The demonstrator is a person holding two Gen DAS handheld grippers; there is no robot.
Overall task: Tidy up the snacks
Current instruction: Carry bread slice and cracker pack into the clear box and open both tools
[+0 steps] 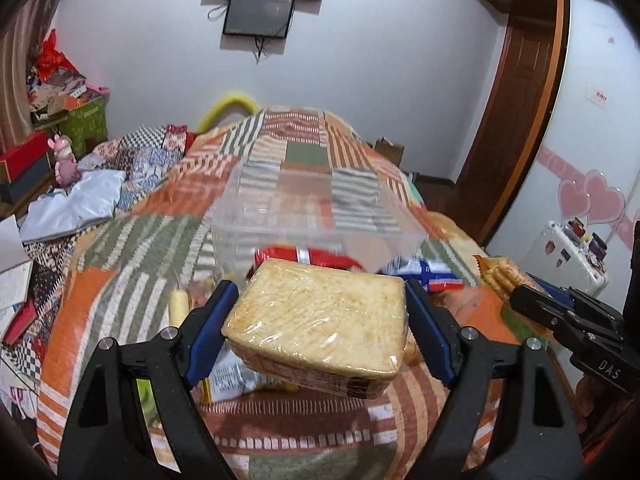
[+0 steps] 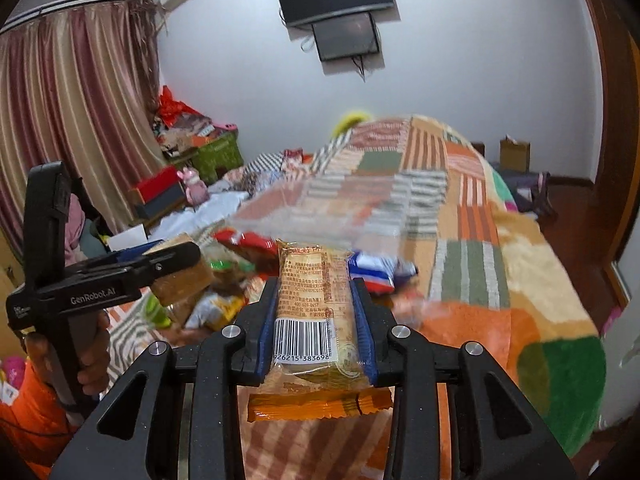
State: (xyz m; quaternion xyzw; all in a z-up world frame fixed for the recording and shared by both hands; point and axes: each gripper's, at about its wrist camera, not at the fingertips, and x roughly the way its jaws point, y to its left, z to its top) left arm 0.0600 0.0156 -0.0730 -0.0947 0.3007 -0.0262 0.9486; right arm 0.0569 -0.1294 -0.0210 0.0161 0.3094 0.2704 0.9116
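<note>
Pinching a plastic-wrapped bread block (image 1: 316, 320) between blue pads, the left tongs (image 1: 320, 316) hold it above the patchwork bed (image 1: 120, 280). The right tongs (image 2: 316, 312) clamp a narrow golden cracker pack (image 2: 312, 304), barcode up. Ahead sits a clear plastic box (image 1: 316, 208), with loose snack packets (image 1: 432, 274) just beside it.

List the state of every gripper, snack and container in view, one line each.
left gripper: shut on wrapped bread
wrapped bread: held off the bedspread
right gripper: shut on orange biscuit pack
orange biscuit pack: held, barcode up
clear bin: on bedspread, open-topped
</note>
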